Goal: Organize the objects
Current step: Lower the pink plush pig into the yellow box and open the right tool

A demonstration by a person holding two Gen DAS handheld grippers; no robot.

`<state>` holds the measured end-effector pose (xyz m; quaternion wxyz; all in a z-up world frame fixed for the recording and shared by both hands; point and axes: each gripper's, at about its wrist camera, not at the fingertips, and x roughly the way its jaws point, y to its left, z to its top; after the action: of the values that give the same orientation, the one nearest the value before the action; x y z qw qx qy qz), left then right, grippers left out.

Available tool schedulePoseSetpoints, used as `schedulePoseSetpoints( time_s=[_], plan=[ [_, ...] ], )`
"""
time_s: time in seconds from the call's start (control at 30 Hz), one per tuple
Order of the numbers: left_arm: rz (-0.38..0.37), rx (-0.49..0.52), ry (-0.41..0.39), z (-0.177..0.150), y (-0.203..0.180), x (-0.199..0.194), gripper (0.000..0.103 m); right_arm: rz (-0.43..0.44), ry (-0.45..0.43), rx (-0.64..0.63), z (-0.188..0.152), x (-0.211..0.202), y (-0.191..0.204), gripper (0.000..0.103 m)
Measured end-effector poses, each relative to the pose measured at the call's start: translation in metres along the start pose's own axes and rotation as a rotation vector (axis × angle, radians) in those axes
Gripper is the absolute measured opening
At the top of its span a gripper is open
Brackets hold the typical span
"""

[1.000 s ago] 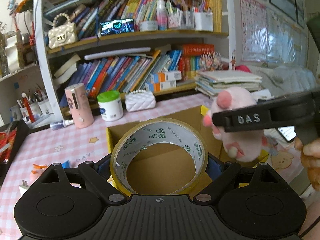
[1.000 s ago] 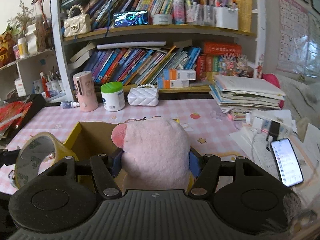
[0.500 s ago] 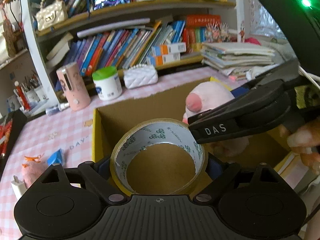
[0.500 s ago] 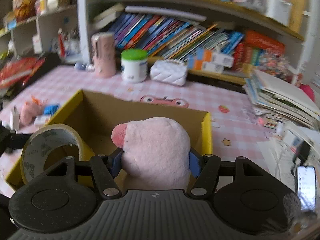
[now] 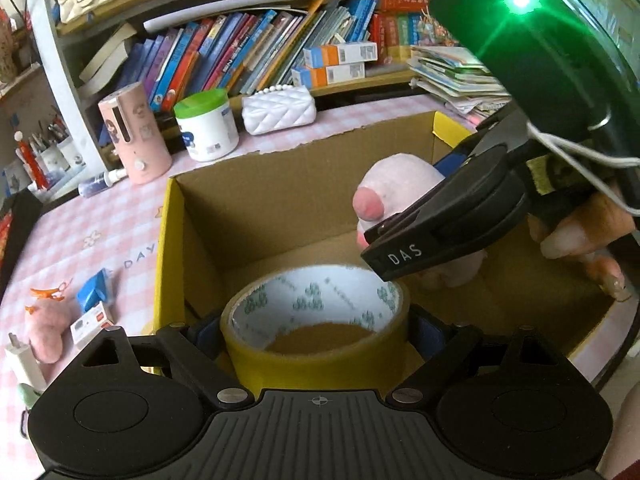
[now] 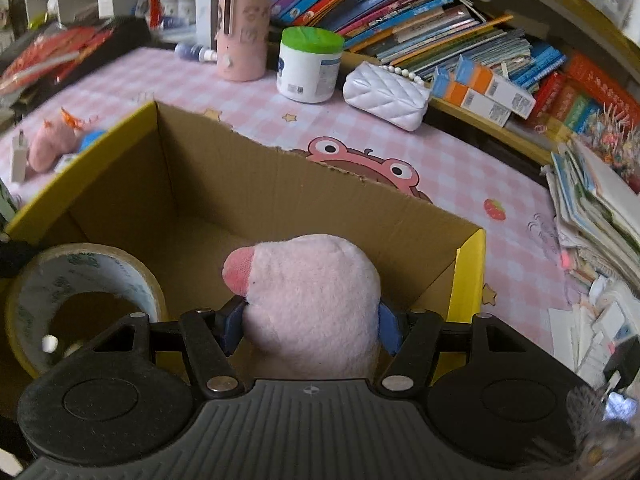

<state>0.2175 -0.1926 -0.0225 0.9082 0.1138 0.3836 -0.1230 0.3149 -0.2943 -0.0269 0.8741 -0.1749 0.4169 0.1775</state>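
We hold a roll of tape (image 5: 316,316) clamped in our left gripper (image 5: 316,320) over the near left part of the open cardboard box (image 5: 280,184). Our right gripper (image 6: 310,320) is clamped on a pink plush toy (image 6: 312,296), which hangs inside the box near its right wall. The box sits on a pink checked tablecloth (image 6: 440,152).

Books (image 5: 240,56), green-lid jar (image 5: 206,126), white purse (image 5: 279,109)
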Motion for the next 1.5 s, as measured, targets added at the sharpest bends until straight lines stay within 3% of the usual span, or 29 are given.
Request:
schedulePoseSetpoints(
  time_s=[0.33, 0.67, 0.87, 1.0, 1.3, 1.5],
  plan=[
    [0.011, 0.012, 0.008, 0.001, -0.004, 0.003, 0.091, -0.011, 0.032, -0.083, 0.001, 0.009, 0.008, 0.063],
    [0.027, -0.008, -0.012, -0.001, -0.002, -0.005, 0.091, 0.014, 0.028, -0.068, 0.002, 0.008, 0.010, 0.068],
    [0.045, -0.002, -0.090, -0.001, -0.003, -0.024, 0.092, 0.004, -0.024, -0.025, 0.000, -0.011, 0.006, 0.074],
    [0.061, 0.008, -0.161, 0.001, -0.005, -0.043, 0.094, -0.011, -0.078, 0.024, -0.004, -0.035, 0.004, 0.083],
    [0.067, -0.042, -0.245, -0.011, 0.007, -0.083, 0.095, -0.078, -0.246, 0.227, -0.022, -0.099, 0.003, 0.085],
    [0.062, -0.067, -0.273, -0.030, 0.019, -0.103, 0.095, -0.173, -0.322, 0.361, -0.044, -0.133, 0.012, 0.085]
  ],
)
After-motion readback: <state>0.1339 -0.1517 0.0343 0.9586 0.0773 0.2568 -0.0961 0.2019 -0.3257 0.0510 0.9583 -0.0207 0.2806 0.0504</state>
